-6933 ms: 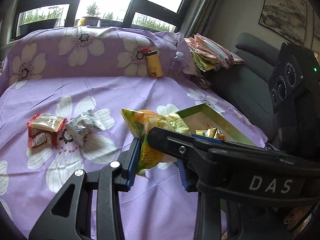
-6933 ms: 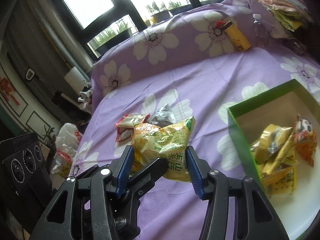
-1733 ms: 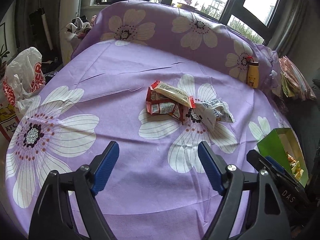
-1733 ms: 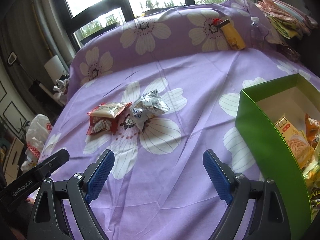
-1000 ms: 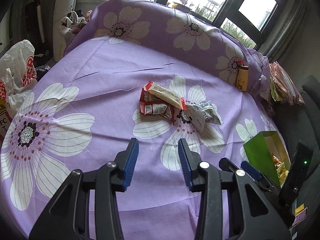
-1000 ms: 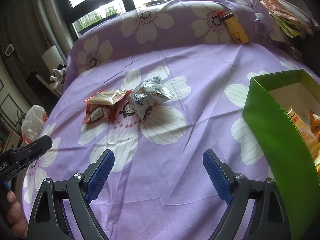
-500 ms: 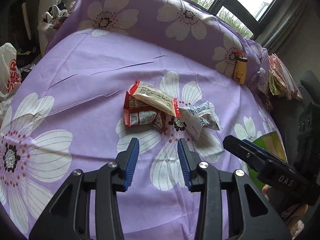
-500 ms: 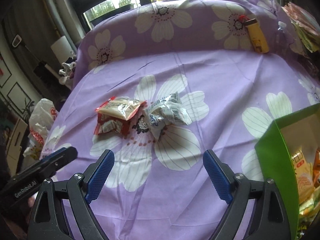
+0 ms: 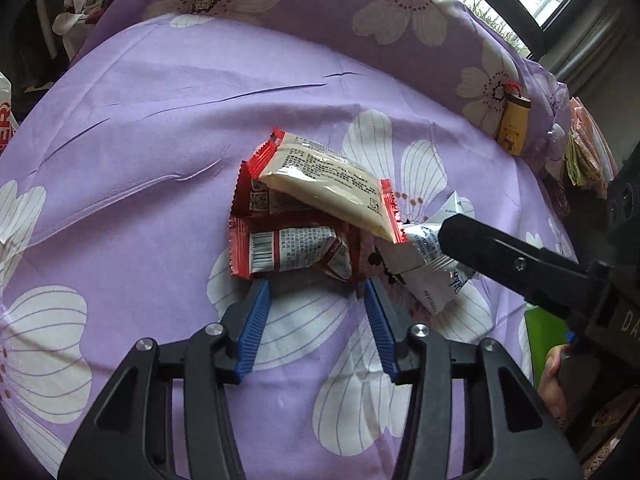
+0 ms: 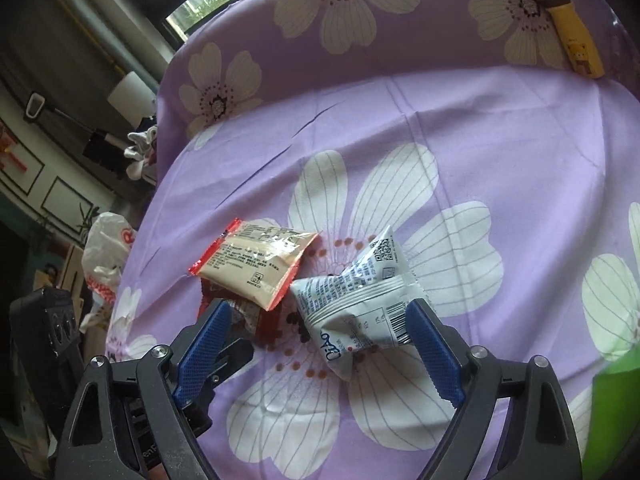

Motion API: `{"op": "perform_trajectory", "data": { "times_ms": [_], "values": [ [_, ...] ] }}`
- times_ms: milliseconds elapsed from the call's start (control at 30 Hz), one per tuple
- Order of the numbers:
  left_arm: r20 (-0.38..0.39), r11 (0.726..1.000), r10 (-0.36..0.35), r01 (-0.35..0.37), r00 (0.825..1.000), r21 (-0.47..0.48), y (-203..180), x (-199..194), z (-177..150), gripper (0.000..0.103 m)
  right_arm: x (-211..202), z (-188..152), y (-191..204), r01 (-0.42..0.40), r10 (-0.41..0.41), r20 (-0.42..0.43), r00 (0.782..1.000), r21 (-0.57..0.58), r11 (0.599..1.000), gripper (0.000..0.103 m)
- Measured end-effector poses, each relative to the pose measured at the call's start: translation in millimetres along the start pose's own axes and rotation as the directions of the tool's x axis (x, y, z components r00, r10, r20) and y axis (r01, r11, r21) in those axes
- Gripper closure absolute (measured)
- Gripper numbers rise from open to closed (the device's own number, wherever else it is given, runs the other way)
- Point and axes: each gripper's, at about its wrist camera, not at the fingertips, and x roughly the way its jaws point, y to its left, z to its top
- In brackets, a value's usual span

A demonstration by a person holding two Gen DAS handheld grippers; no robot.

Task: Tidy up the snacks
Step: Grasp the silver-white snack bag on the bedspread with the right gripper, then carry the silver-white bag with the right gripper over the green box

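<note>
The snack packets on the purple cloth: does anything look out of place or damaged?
Nothing looks torn or spilled. The beige packet lies tilted on top of the red packets, and the white packet sits crumpled beside them. All are still outside the green box.

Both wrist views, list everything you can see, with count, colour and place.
Snack packets: three; cream-and-red one atop a red one, white one beside them, mid-cloth.
Cloth: one, purple with white flowers, covering the surface.
Yellow bottle: one, lying at the far raised edge.
Green box: one, only a corner at the right edge.
White plastic bag: one, red print, beyond the cloth's left side.
Left tool: black, blue pads, jaws just been opening, nothing between them, near the red packet.
Right tool: black, blue pads, open, straddling the white packet.
</note>
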Motion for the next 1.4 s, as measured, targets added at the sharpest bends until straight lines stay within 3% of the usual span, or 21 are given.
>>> {"op": "perform_trajectory", "data": {
  "times_ms": [133,300,400,533,667,767,833,867,900,1100,1267,1400],
  "values": [
    [0.018,1.000,0.007,-0.008,1.000,0.023,-4,-1,-3,0.051,1,0,-3,0.101,-0.101,-0.008,0.995,-0.005,0.995,0.013],
    [0.016,1.000,-0.019,0.019,1.000,0.004,-1,-2,-3,0.051,-14,7,-17,0.156,-0.156,0.071,0.985,0.012,0.988,0.013],
    [0.021,1.000,-0.019,0.019,1.000,0.002,-2,-4,-5,0.051,-4,8,-27,0.184,-0.185,0.053,0.981,0.023,0.983,0.013],
    [0.027,1.000,-0.017,0.017,0.999,0.015,-4,-7,-7,0.051,9,5,-28,0.133,-0.134,0.017,0.991,0.031,0.991,0.013],
    [0.030,1.000,-0.010,0.009,1.000,0.019,-4,-7,-8,0.051,17,0,-11,0.138,-0.138,0.005,0.990,-0.042,0.989,0.013],
    [0.034,1.000,-0.013,0.012,0.999,0.017,-2,-9,-8,0.051,23,-6,-2,0.172,-0.171,0.016,0.985,-0.090,0.981,0.022],
    [0.039,1.000,-0.021,0.020,0.999,0.013,-1,-12,-9,0.051,23,-5,-3,0.157,-0.156,0.018,0.988,-0.077,0.985,0.036],
    [0.043,1.000,-0.025,0.024,0.999,0.011,0,-14,-9,0.051,22,-5,-4,0.129,-0.129,0.012,0.992,-0.067,0.989,0.049],
    [0.046,1.000,-0.028,0.028,0.999,0.010,0,-15,-9,0.051,20,-5,-5,0.111,-0.111,0.006,0.994,-0.054,0.992,0.052],
    [0.059,0.998,-0.069,0.070,0.996,-0.002,1,-29,-14,0.051,5,-15,-4,0.116,-0.116,-0.003,0.993,-0.027,0.993,0.054],
    [0.043,0.992,-0.128,0.128,0.991,0.003,-5,-44,-26,0.050,-34,-37,-1,0.053,-0.053,0.011,0.999,0.008,0.999,0.054],
    [0.005,0.983,-0.174,0.173,0.985,0.056,-17,-54,-45,0.044,-56,-65,-17,0.012,-0.012,-0.003,1.000,0.078,0.997,0.054]
  ]
}}
